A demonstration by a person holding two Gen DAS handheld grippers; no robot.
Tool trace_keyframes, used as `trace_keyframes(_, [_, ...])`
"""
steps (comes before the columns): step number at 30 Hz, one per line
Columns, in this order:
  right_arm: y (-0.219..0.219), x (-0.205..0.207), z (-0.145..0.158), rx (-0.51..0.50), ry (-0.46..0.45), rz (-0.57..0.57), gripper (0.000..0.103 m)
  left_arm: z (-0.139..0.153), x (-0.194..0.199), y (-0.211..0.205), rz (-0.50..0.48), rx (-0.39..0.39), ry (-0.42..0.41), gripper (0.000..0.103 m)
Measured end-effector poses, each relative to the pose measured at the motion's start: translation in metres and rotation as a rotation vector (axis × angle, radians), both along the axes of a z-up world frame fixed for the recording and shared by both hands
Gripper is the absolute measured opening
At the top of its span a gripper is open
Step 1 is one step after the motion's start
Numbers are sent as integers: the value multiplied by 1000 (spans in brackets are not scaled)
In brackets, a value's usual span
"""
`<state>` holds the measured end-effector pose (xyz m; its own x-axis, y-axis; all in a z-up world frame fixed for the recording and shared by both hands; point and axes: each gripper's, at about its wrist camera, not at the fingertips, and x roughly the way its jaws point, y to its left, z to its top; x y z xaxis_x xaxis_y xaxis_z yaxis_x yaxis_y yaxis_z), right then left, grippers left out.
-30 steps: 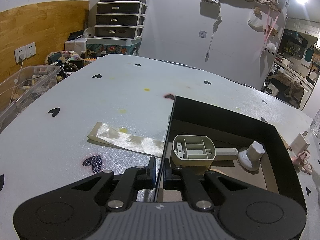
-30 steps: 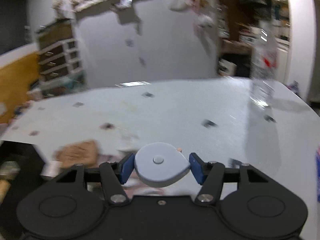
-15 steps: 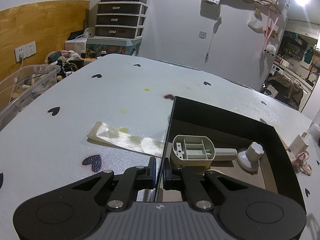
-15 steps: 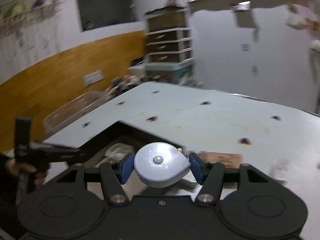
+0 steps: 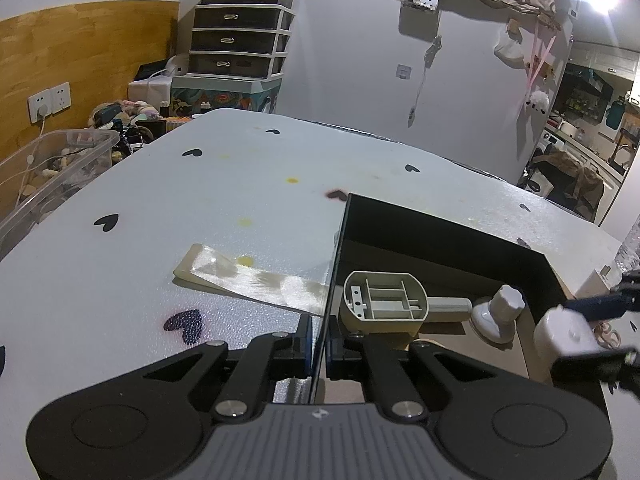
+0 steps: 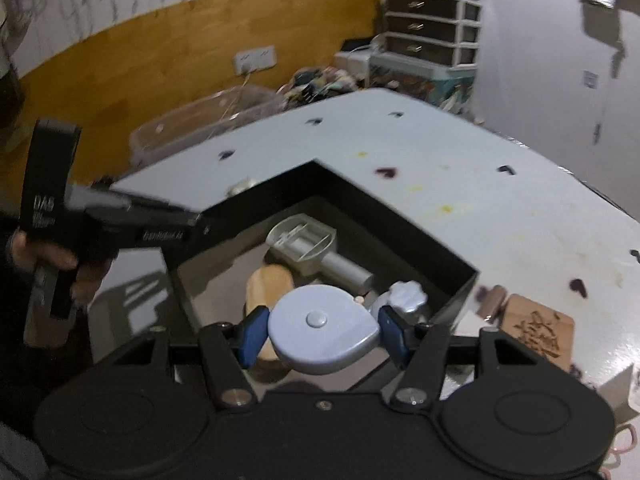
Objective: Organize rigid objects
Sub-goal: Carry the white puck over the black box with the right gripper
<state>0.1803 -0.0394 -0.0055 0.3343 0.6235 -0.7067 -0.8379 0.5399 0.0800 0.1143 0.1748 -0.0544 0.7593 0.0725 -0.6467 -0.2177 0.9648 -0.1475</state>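
Observation:
A black open box [image 5: 448,228] stands on the white table, also in the right wrist view [image 6: 360,196]. My left gripper [image 5: 318,340] is shut on the box's left wall. Inside lie a grey scoop-like plastic part [image 5: 384,300], a white knob [image 5: 500,312] and a wooden piece [image 6: 266,284]. My right gripper [image 6: 322,334] is shut on a pale blue round tape measure [image 6: 320,330], held above the box's near right side. It shows at the right edge of the left wrist view [image 5: 568,332].
A cream strip [image 5: 248,276] lies on the table left of the box. A carved wooden block [image 6: 536,330] and a small cylinder [image 6: 494,300] lie right of the box. A clear plastic bin [image 5: 48,168] stands off the table's left edge.
My right gripper swung left with the tape measure, from over the open table to above the box, and entered the left wrist view. The left gripper has not moved.

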Motion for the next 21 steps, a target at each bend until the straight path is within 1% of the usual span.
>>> trace_keyframes(3, [7,-4,-3,-60,-23,34,61,0,0,0,0,0,0,6])
trace_keyframes(5, [11,-5,-5,-97,-22,52,61,0,0,0,0,-1,0,6])
trace_keyframes(8, [11,-5,-4,-111,25,98,61,0,0,0,0,-1,0,6])
trace_keyframes(12, [12,-7,-1,-128,61,108,61,0,0,0,0,-2,0,6])
trace_keyframes(17, [11,-11,6,-143,70,93,65,0,0,0,-1,-3,-1,6])
trace_keyframes(19, [10,-12,10,-148,67,89,65,0,0,0,-1,-3,-1,6])
trace_keyframes(21, [9,-14,13,-144,73,94,69,0,0,0,-1,-4,-1,6])
